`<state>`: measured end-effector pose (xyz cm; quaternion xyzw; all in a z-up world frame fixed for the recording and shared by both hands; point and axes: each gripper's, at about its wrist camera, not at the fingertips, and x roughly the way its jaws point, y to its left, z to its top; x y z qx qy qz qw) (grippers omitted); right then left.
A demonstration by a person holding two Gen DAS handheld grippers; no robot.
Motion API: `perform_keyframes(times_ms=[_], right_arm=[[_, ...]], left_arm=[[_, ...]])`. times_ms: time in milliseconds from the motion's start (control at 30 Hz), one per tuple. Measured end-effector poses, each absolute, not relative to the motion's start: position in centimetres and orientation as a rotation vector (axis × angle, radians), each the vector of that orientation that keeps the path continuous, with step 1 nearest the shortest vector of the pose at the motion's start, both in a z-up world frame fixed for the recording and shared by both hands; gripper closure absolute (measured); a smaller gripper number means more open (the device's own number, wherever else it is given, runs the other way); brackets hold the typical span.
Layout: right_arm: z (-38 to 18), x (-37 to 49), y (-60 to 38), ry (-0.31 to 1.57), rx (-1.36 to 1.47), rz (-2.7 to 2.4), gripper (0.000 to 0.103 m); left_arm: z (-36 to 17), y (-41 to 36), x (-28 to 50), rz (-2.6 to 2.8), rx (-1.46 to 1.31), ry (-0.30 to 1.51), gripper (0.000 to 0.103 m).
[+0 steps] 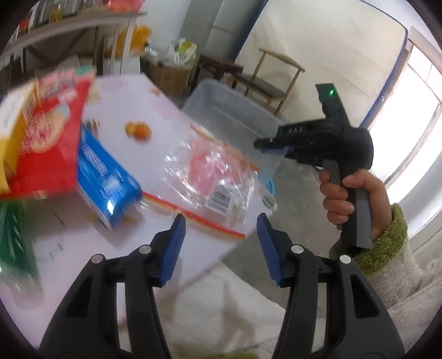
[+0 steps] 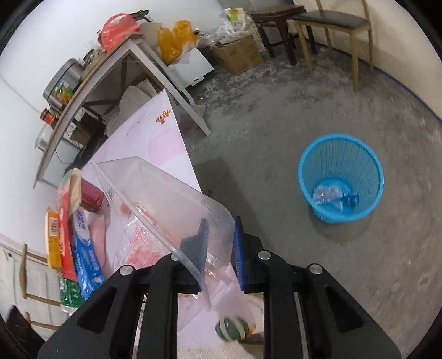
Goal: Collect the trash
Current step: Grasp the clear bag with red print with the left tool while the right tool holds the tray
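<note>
My left gripper (image 1: 221, 221) stands open over the near edge of the pale pink table (image 1: 83, 248), with nothing between its fingers. Just beyond it lie a crumpled clear plastic bag (image 1: 204, 171), a blue packet (image 1: 107, 176) and a red packet (image 1: 47, 138). A hand holds my right gripper (image 1: 262, 145), which is shut on the wall of a clear plastic container (image 1: 229, 107). In the right wrist view the right gripper (image 2: 221, 223) has one finger inside and one outside the tilted container (image 2: 165, 198). A blue mesh trash basket (image 2: 341, 176) on the floor holds a crushed bottle (image 2: 334, 197).
A small orange item (image 1: 138, 129) lies further back on the table. A wooden chair (image 2: 331, 19), a cardboard box (image 2: 237, 55) and a loaded shelf table (image 2: 83, 91) line the far side. A green striped ball (image 2: 230, 328) lies below the gripper. The concrete floor around the basket is bare.
</note>
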<state>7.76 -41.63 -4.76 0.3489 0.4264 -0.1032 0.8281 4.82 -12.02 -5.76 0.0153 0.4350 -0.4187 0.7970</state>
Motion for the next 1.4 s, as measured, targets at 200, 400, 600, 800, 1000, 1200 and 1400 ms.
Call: perform_keyframes(times_ms=[200, 400, 600, 800, 1000, 1200, 1400], right_arm=[[-4.8, 5.8, -41.9, 0.898, 0.768, -0.204, 0.085], [-4.7, 4.7, -41.4, 0.898, 0.758, -0.190, 0.085], [-4.5, 4.1, -41.2, 0.890, 0.754, -0.190, 0.085], [-4.6, 4.0, -40.8, 0.895, 0.751, -0.156, 0.085], [-4.7, 3.2, -40.3, 0.901, 0.751, -0.139, 0.085], [-4.9, 2.5, -40.7, 0.904, 0.769, -0.136, 0.085], [-4.9, 2.4, -40.7, 0.906, 0.774, -0.136, 0.085]], left_arm=[[-8.4, -12.0, 4.3, -0.901, -0.067, 1.080, 0.047], [-10.0, -11.8, 6.1, -0.909, -0.203, 1.168, 0.045], [-11.9, -11.3, 7.2, -0.915, -0.346, 1.277, 0.045], [-12.7, -11.3, 7.4, -0.933, -0.409, 1.294, 0.045], [-13.1, -11.3, 7.3, -0.972, -0.502, 1.291, 0.046], [-13.8, -11.4, 7.8, -0.911, -0.469, 1.319, 0.046], [-13.4, -12.7, 8.0, -0.887, -0.414, 1.295, 0.043]])
